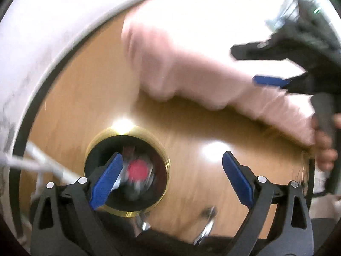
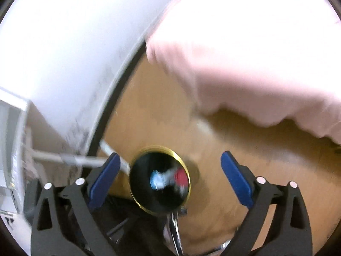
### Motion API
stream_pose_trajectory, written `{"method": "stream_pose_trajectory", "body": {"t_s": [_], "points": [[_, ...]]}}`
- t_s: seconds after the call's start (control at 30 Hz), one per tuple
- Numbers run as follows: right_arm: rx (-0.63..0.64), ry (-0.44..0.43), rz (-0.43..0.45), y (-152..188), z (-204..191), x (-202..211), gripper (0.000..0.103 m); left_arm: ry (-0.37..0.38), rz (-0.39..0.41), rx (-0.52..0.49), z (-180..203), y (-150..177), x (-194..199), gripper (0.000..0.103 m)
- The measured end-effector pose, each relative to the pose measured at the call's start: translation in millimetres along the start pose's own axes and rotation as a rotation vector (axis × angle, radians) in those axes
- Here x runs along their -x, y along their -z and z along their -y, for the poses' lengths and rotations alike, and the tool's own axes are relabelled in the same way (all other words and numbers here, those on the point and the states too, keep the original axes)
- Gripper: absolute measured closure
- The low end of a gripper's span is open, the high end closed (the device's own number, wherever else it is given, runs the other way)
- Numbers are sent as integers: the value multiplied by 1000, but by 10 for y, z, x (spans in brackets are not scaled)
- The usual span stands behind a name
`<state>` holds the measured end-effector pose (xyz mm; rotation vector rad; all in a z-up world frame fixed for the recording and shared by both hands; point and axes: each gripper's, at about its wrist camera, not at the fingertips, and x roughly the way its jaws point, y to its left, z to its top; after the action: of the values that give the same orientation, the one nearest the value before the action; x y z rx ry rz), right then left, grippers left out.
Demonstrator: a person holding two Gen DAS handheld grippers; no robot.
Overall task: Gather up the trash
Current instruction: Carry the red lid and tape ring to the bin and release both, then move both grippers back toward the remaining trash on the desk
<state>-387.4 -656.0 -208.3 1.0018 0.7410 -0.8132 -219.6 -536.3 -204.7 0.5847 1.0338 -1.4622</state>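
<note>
A round wooden table [image 1: 89, 89] has a brass-rimmed hole [image 1: 127, 172] in it; blurred red and silver trash [image 1: 138, 170] lies inside. My left gripper [image 1: 170, 181] is open and empty, its left finger over the hole. In the right wrist view the same hole [image 2: 159, 179] holds red and blue trash [image 2: 168, 179], between the open, empty fingers of my right gripper [image 2: 170, 181]. That right gripper also shows in the left wrist view [image 1: 272, 66] at the upper right, open, over a pale pink cloth [image 1: 191, 53].
The pink cloth [image 2: 255, 64] covers the far part of the table. A white wall [image 2: 64, 53] curves along the table's black edge [image 2: 115, 106] at left. A grey rod [image 2: 70, 160] crosses at lower left. A metal clip [image 1: 205, 228] sits near the front edge.
</note>
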Motion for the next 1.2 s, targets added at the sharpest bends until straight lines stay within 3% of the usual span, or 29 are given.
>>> {"method": "stream_pose_trajectory", "body": {"t_s": [0.03,0.13,0.23,0.3,0.37,0.4,0.5,0.57,0.63,0.73,0.83,0.97,1.1,1.2], "points": [[2,-4,51,-32,-45,184,7,26,97,-1,98,-49,305,10],[41,-1,232,-92,-355,788,7,102,279,2,216,-136,1088,7],[130,-16,332,-75,-875,1131,7,32,464,-11,96,-71,1973,6],[206,-56,365,-15,-1271,1235,7,-91,563,4,-104,85,2469,6],[319,-88,393,109,-1816,1234,7,-268,618,49,-392,284,2901,6],[377,-100,399,185,-2073,1199,7,-394,627,97,-605,426,3134,6],[567,-190,356,494,-2901,963,7,-739,604,289,-1267,924,3676,6],[695,-266,268,774,-3476,713,7,-936,558,436,-1731,1291,3931,6],[776,-314,196,1009,-3882,530,7,-1073,479,611,-2272,1744,4179,6],[887,-366,117,1409,-4390,341,7,-1077,405,767,-2756,2179,4380,6],[975,-388,68,1701,-4784,171,7,-1006,373,841,-2998,2396,4401,6],[1048,-373,37,1948,-5120,-4,7,-855,374,869,-3247,2246,4263,6],[1066,-327,4,2041,-5465,-294,7,-776,382,895,-3545,2015,4131,6],[1078,-317,-21,2107,-5670,-482,7,-764,378,896,-3739,1846,4019,6]]}}
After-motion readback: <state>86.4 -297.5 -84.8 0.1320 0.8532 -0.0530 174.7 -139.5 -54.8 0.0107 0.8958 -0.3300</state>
